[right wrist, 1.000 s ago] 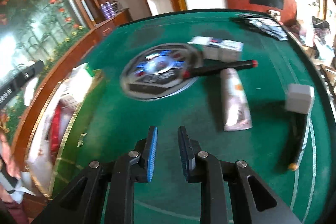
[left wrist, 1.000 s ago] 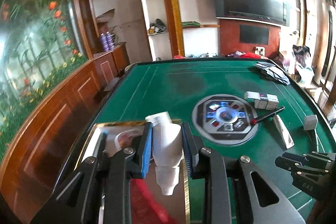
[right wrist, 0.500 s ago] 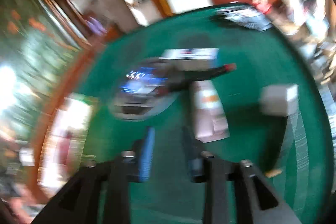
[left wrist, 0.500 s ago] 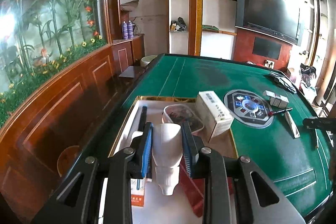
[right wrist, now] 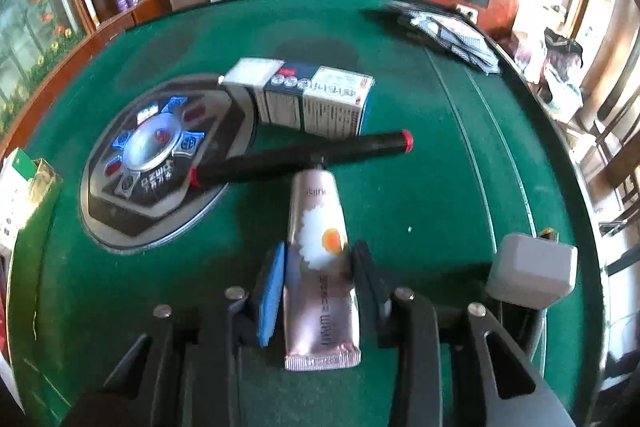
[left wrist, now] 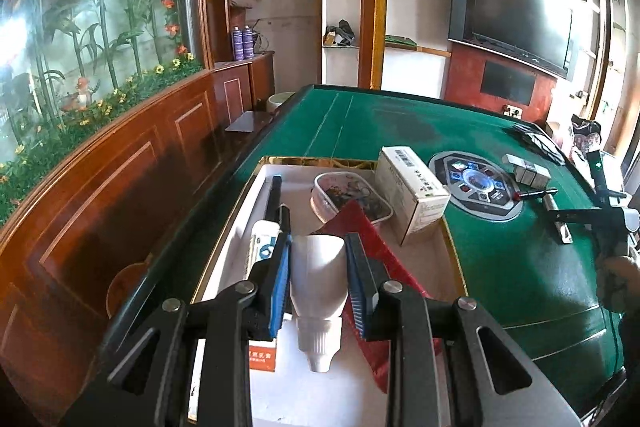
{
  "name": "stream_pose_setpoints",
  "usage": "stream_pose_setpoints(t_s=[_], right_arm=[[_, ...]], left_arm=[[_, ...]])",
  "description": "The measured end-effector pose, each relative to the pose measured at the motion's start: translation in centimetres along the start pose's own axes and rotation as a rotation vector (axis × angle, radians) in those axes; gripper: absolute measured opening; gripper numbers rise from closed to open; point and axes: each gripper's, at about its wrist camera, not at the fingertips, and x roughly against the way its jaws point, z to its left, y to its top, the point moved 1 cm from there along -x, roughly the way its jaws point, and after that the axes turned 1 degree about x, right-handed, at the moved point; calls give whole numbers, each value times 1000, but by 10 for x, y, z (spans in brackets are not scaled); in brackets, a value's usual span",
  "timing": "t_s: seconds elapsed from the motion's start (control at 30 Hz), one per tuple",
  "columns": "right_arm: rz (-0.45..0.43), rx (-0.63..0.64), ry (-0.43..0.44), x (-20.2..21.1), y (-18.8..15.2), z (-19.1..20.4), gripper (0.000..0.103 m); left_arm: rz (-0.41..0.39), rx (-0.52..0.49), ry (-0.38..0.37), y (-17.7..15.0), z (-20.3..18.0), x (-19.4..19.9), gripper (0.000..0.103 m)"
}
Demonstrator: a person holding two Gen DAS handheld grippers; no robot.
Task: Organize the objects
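My left gripper (left wrist: 318,247) is shut on a white plastic bottle (left wrist: 318,279), cap toward the camera, hanging over the white gold-rimmed tray (left wrist: 300,175) at the left edge of the green table. In the right wrist view, my right gripper (right wrist: 318,255) is down on the felt. Its jaws are closing on a pinkish cream tube (right wrist: 316,211) that lies flat between them, and both pads meet the tube's sides. The tube's cap end touches a black marker (right wrist: 300,159) with red ends.
The tray holds a white carton (left wrist: 412,187), a clear lidded tub (left wrist: 352,195), a red cloth-like item (left wrist: 368,239), a tube (left wrist: 262,247) and a black pen (left wrist: 274,195). Small boxes (right wrist: 316,99), a grey cube (right wrist: 532,271), the round centre panel (right wrist: 156,159) and dark packets (right wrist: 448,31) sit on the table.
My left gripper carried the white bottle leftward from the table to above the tray. My right gripper dropped toward the felt, and its jaws spread and came in around the cream tube.
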Motion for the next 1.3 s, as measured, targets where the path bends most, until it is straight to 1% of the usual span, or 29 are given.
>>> stream_pose_setpoints(t_s=[0.17, 0.23, 0.3, 0.33, 0.4, 0.43, 0.53, 0.57, 0.6, 0.63, 0.67, 0.7, 0.73, 0.77, 0.8, 0.83, 0.87, 0.9, 0.93, 0.97, 1.03, 1.1, 1.13, 1.17, 1.2, 1.23, 1.27, 1.3], right_arm=[[-32, -108, 119, 12, -8, -16, 36], [-44, -133, 152, 16, -12, -18, 36], [-50, -167, 219, 23, -16, -22, 36], [-50, -175, 238, 24, -17, -20, 36], [-33, -217, 316, 27, -22, -22, 36], [-18, -247, 373, 28, -26, -23, 36], [6, -296, 460, 33, -38, -24, 36], [9, -310, 497, 38, -45, -23, 34], [13, -310, 509, 41, -49, -23, 10], [15, -307, 515, 48, -56, -21, 7], [13, -301, 516, 53, -61, -21, 7], [11, -279, 492, 58, -66, -18, 7], [3, -233, 439, 63, -69, -14, 8], [-12, -152, 364, 69, -71, -4, 8], [-17, -121, 336, 70, -71, -1, 11], [-19, -91, 310, 72, -70, 6, 28], [-25, -76, 303, 72, -68, 11, 43], [-39, -70, 299, 74, -66, 13, 76], [-80, -57, 291, 78, -62, 20, 92], [-105, -41, 284, 81, -59, 25, 94], [-117, 18, 253, 76, -50, 40, 94], [-103, 81, 180, 62, -45, 54, 94], [-85, 122, 143, 52, -43, 63, 93], [-67, 177, 87, 39, -47, 74, 92], [-52, 203, 50, 32, -52, 77, 65], [-24, 213, 58, 25, -57, 79, 37], [-55, 189, 68, 28, -60, 77, 33], [-47, 169, 80, 30, -61, 74, 30]], left_arm=[[9, -2, -1, -3, -1, -1, 26], [12, -5, -3, -3, -2, -2, 26], [15, -4, -1, -3, -2, -3, 26], [19, -3, -2, -4, -2, -4, 26], [27, 5, -2, -4, -1, -5, 26], [30, 9, -4, -4, 1, -5, 26], [28, 16, -4, -4, 5, -3, 26], [27, 19, -5, -4, 5, -2, 26], [26, 22, -5, -5, 7, -1, 26], [25, 26, -6, -5, 9, 0, 26], [25, 28, -8, -6, 10, 1, 26], [26, 31, -11, -6, 11, 1, 26], [27, 35, -13, -7, 12, 1, 26], [29, 39, -16, -7, 13, 0, 26], [30, 43, -19, -8, 14, 0, 26], [32, 46, -22, -8, 14, -1, 26], [32, 47, -23, -9, 14, -2, 26], [34, 49, -25, -9, 14, -2, 26], [34, 51, -28, -10, 13, -2, 26], [34, 52, -29, -10, 13, -2, 26], [39, 50, -32, -12, 12, -2, 26], [42, 48, -35, -13, 11, -2, 26], [43, 47, -37, -13, 11, -2, 26], [44, 47, -39, -14, 11, -2, 26], [45, 47, -40, -14, 11, -2, 26], [46, 48, -42, -15, 11, -3, 26], [47, 48, -43, -15, 11, -3, 26], [50, 49, -41, -16, 12, -4, 26]])
